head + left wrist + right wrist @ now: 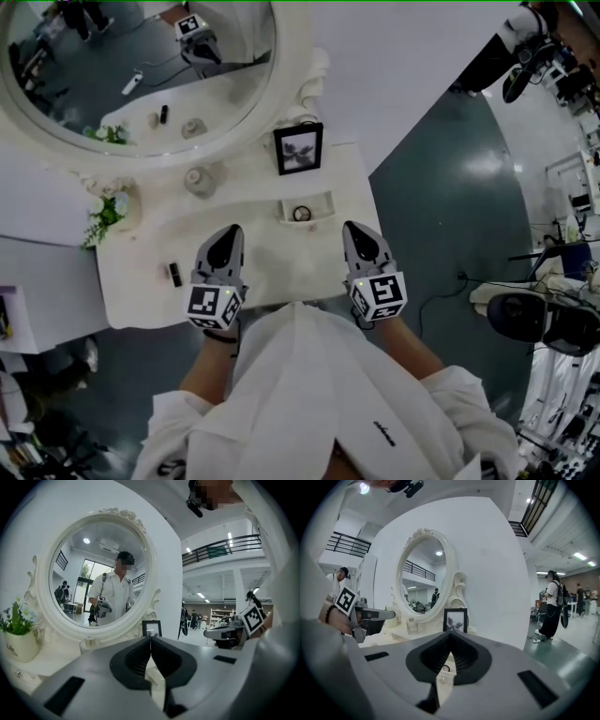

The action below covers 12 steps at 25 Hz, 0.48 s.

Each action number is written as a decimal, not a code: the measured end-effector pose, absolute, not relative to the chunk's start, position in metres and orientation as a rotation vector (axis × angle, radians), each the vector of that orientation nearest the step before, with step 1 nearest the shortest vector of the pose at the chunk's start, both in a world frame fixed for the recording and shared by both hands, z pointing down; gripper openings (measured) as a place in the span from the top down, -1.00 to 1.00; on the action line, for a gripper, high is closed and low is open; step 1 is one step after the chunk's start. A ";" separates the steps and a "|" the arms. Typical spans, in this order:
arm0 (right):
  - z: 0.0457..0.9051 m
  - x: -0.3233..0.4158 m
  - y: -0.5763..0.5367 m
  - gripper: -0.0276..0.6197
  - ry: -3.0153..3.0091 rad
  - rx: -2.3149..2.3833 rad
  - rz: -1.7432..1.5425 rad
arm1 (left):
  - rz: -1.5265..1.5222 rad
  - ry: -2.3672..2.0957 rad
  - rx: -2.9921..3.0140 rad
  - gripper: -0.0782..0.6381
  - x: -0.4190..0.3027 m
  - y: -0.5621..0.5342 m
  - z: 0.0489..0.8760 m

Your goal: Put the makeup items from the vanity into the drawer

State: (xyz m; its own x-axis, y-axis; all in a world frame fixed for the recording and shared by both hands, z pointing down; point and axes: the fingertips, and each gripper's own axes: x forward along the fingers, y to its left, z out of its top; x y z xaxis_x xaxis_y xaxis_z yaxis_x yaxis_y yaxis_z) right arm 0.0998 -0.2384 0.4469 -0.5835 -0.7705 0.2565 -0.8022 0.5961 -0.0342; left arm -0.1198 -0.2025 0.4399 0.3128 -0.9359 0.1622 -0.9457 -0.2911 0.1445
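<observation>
**Both grippers shut and empty above the vanity front**

Head view: the left gripper (228, 232) and right gripper (354, 230) are held side by side over the front edge of the white vanity (281, 267). Both point toward the oval mirror (112, 56), and bare forearms (202, 370) reach out behind them. A dark tube (174, 274) lies on the top just left of the left gripper. A round compact (302, 213) sits in a shallow compartment (323, 199) ahead, between the two grippers and below the picture frame (298, 148).

Left gripper view: the jaws meet at their tips with nothing between them, aimed nearly level at the mirror's base.

Right gripper view: the jaws are pressed together and empty, tipped slightly down. The compact shows just beyond them.
</observation>
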 end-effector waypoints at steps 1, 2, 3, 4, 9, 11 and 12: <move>0.442 0.104 -0.237 0.86 -2.611 1.324 0.212 | 0.066 -1.735 2.362 0.70 -0.123 -0.200 0.438; 0.436 0.109 -0.236 0.86 -2.614 1.343 0.208 | 0.065 -1.745 2.360 0.70 -0.126 -0.198 0.436; 0.432 0.113 -0.235 0.86 -2.617 1.363 0.204 | 0.067 -1.752 2.358 0.70 -0.128 -0.196 0.435; 0.428 0.118 -0.234 0.86 -2.616 1.384 0.204 | 0.072 -1.757 2.356 0.70 -0.131 -0.193 0.434; 0.422 0.140 -0.232 0.86 -2.600 1.463 0.216 | 0.084 -1.796 2.340 0.70 -0.142 -0.184 0.432; 0.422 0.144 -0.233 0.86 -2.599 1.470 0.214 | 0.068 -1.820 2.330 0.70 -0.144 -0.185 0.428; 0.421 0.146 -0.233 0.86 -2.601 1.474 0.215 | 0.058 -1.831 2.328 0.70 -0.145 -0.186 0.426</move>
